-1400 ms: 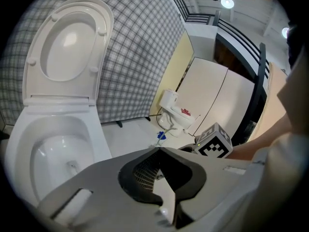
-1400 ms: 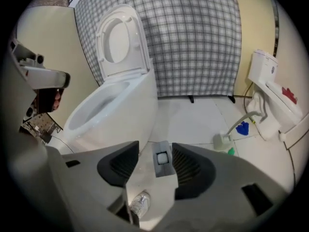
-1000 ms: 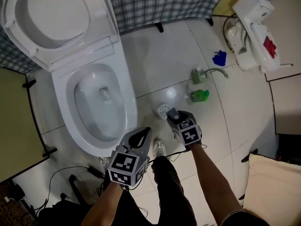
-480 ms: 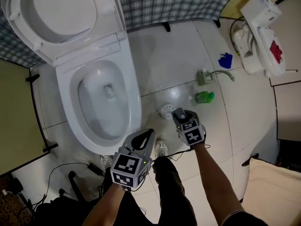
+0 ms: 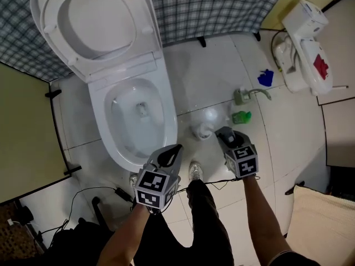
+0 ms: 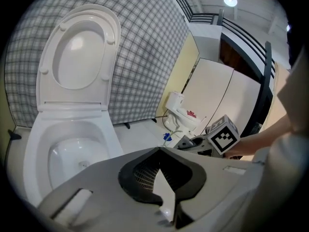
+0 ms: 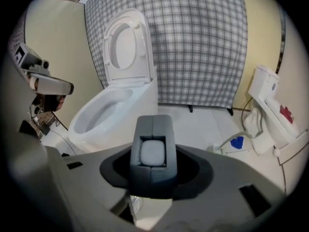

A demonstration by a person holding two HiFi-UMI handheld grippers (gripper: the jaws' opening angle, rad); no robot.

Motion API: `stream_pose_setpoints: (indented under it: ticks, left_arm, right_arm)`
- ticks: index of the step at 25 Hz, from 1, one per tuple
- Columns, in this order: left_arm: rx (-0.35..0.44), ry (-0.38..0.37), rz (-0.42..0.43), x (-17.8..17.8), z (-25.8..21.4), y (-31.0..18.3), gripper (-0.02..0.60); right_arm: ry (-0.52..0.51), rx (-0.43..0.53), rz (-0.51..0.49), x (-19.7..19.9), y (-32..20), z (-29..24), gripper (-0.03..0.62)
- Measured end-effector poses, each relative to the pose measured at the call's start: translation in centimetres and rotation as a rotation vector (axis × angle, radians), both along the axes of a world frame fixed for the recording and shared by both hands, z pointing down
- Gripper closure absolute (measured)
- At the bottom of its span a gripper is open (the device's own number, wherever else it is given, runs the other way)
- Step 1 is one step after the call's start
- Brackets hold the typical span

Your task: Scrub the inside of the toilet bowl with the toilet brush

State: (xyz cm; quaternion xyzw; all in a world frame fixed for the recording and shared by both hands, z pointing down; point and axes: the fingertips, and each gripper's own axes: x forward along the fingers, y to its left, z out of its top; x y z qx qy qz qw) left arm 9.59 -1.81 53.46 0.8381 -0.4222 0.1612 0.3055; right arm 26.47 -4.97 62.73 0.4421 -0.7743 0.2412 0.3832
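Observation:
The white toilet (image 5: pixel 138 121) stands with lid and seat up, its bowl (image 7: pixel 104 112) open. My right gripper (image 5: pixel 223 133) has just closed on the toilet brush's handle, whose pale rounded end (image 7: pixel 153 153) shows between the dark pads. Beside that gripper, on the floor, is the round white brush holder (image 5: pixel 202 131); I cannot tell whether the brush head sits in it. My left gripper (image 5: pixel 176 150) hangs over the bowl's front rim, jaws together with nothing in them; the same gripper (image 6: pixel 160 153) faces the bowl (image 6: pixel 72 153).
A green bottle (image 5: pixel 240 117), a spray bottle (image 5: pixel 239 97) and a blue cloth (image 5: pixel 265 77) lie right of the holder. A white fixture with a red label (image 5: pixel 305 43) stands at the far right. Cables (image 5: pixel 105 195) trail at lower left. My shoe (image 5: pixel 194 170) is between the grippers.
Both grippers have lifted, the right one more, with its jaws closed on the brush handle. The head view has shifted so the toilet sits further right and the whole raised lid shows.

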Motion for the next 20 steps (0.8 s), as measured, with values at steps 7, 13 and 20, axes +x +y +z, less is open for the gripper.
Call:
stream_pose_setpoints:
  ticks: [7,13,20]
  left_arm:
    - [0.052,0.003,-0.053,-3.8,-5.2,-1.4,0.572]
    - [0.093,0.008,-0.12,-8.0,-8.9,-2.0,0.572]
    - [0.092,-0.016,-0.196,-13.1,-10.3,-1.6,0.572]
  right_arm:
    - [-0.079,0.176,0.001,-3.5,-2.2,-12.2,0.399]
    - [-0.168,0.358,-0.033,-8.0,-3.5,-23.1,0.399]
    - [-0.249,0.392,-0.148,-15.7,-3.6,-26.6,0.399]
